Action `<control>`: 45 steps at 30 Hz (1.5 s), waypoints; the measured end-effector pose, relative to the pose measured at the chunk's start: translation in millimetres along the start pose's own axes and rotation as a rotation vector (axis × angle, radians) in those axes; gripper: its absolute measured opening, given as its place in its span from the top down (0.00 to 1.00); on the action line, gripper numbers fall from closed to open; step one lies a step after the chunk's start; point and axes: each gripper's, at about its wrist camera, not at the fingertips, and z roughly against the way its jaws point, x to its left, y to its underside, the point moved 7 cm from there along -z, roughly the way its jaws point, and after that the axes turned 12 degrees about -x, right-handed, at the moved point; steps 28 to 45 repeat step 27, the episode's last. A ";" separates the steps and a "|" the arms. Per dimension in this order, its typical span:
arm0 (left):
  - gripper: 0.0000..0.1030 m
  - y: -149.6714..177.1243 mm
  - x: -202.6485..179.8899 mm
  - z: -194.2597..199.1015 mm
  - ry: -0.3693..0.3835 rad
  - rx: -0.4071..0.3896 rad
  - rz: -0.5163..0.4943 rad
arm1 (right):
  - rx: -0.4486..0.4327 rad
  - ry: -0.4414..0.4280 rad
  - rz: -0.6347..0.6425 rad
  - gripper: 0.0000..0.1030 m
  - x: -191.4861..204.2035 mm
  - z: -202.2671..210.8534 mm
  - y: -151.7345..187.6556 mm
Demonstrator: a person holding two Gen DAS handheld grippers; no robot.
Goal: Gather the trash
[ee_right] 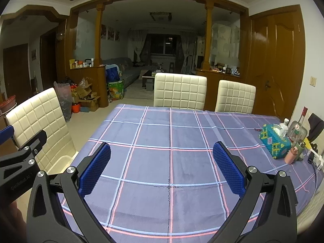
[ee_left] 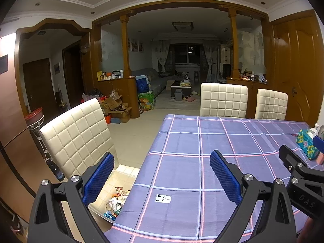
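**Both tools wide open over the counter**

Trash (ee_left: 116, 201) piled in a white bin (ee_left: 105, 212) on the floor, left of the counter (ee_left: 182, 141). Left tool (ee_left: 162, 179) spread, gripping nothing, above a small white wrapper (ee_left: 163, 198). Right tool (ee_right: 162, 171) spread too, empty. Beaded tissue box (ee_right: 274, 141) and bottles (ee_right: 294, 151) far right.

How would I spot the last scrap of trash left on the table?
Find the checked tablecloth and follow its near left edge, beside the bin. The scrap lies flat there between the left gripper's fingers: a small white wrapper with black print, alone on that bare stretch.
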 end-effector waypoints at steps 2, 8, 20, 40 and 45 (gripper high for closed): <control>0.10 -0.4 -0.8 1.9 0.000 -0.006 -0.004 | -0.001 0.001 0.000 0.04 -0.2 0.0 0.1; 0.10 -0.9 -1.1 2.4 0.007 -0.003 -0.004 | 0.000 0.000 0.002 0.04 -0.6 -0.1 0.4; 0.10 2.3 0.8 -1.6 0.012 0.025 -0.002 | -0.002 0.004 0.000 0.04 0.9 -0.6 -0.3; 0.10 0.2 -2.9 3.7 -0.004 -0.008 -0.028 | -0.007 0.004 -0.003 0.04 -0.3 0.8 -1.2; 0.10 0.2 -2.9 3.7 -0.004 -0.008 -0.028 | -0.007 0.004 -0.003 0.04 -0.3 0.8 -1.2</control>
